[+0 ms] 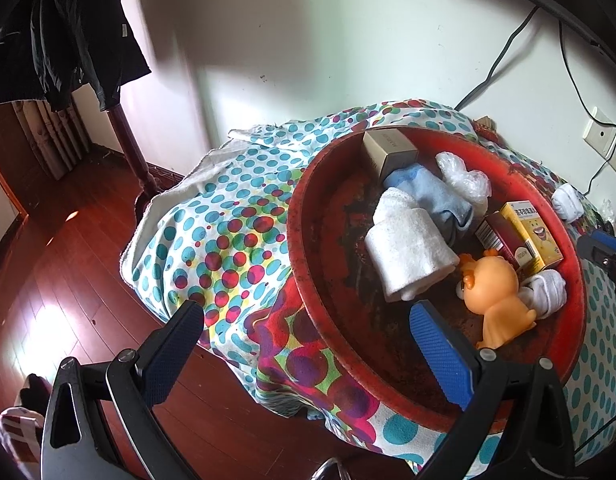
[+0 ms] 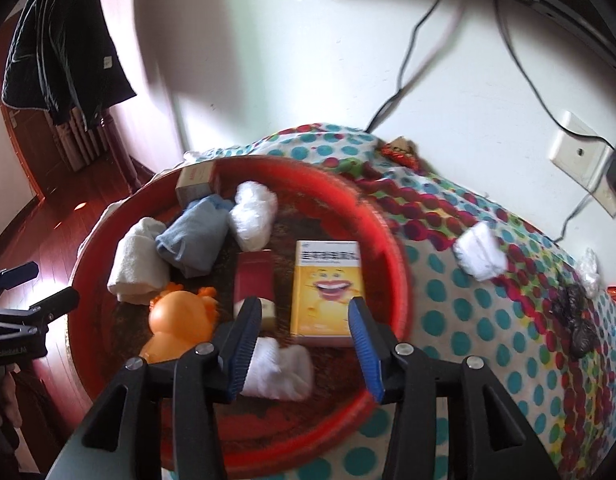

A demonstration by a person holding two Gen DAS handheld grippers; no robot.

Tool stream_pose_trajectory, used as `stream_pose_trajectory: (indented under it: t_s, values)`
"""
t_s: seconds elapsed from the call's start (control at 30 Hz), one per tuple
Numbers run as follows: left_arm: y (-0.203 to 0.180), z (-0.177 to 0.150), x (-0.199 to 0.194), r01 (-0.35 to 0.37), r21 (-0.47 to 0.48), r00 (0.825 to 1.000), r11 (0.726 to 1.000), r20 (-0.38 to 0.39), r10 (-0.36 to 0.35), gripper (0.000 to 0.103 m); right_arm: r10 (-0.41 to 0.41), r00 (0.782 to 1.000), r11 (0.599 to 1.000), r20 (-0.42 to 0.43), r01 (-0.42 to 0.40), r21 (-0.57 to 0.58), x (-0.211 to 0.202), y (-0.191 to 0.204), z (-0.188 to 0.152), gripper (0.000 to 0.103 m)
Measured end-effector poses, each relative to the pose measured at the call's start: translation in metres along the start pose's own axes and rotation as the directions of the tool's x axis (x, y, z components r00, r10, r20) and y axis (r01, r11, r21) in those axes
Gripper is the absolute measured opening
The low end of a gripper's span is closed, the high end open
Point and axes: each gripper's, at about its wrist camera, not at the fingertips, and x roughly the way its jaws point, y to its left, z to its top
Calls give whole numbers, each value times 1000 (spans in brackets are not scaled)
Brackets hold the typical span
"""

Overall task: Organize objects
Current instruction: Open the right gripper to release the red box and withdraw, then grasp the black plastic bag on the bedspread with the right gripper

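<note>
Nearest the lens, right gripper (image 2: 304, 344) with blue fingers (image 2: 244, 348) spread wide and grasping nothing, hovering over the near part of the red basin (image 2: 392, 248); left gripper (image 1: 308, 344) likewise released and empty, poised at the basin's near rim. Under both, a dotted cloth (image 2: 448, 300) covering the desk. Inside the basin, already gathered by the look of it: rolled white towel (image 2: 134, 262) and blue sock bundle (image 2: 192, 240) beyond the left finger of the right gripper, yellow box (image 2: 328, 284) straight ahead between its fingers, orange toy (image 2: 180, 320) just left of them, dark red box (image 2: 254, 280) past the left fingertip, white sock roll (image 2: 280, 372) directly beneath, white plastic wad (image 2: 252, 216) and a tan box (image 2: 196, 182) at the far side. Probably most of the sorting done. Left outside, well to the right of the fingers on the cloth: white bundle (image 2: 482, 254), dark crumpled item (image 2: 576, 320), small clear wrapper (image 2: 590, 272).
</note>
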Motion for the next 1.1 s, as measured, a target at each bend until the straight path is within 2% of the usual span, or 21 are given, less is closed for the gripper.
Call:
stream_pose_trajectory:
  t_s: [0.1,0.3,0.5,0.67,0.87,1.1]
  values:
    - [-2,-1,1,-9,9,1000,1000,-4,9,103,-16,1000,999,4,16,36,-11,-29,-7,48]
    - [-5,-2,3,-17,23,1000,1000,-9,17,103,-120,993,985,-6,120,124,-24,-96,-28,48]
    - [-10,-3,6,-31,40,999,999,-7,32,103,-222,974,954,-39,226,196,-31,-154,-55,49]
    - [-15,-4,5,-41,61,999,997,-5,41,103,-277,959,927,-58,282,248,-33,-195,-72,50]
    - [-18,-5,4,-59,71,998,996,28,57,103,-307,947,892,-99,323,317,-25,-246,-90,51]
    - [-21,-8,8,-47,68,998,997,32,45,103,-284,951,881,-121,309,359,-5,-283,-93,55]
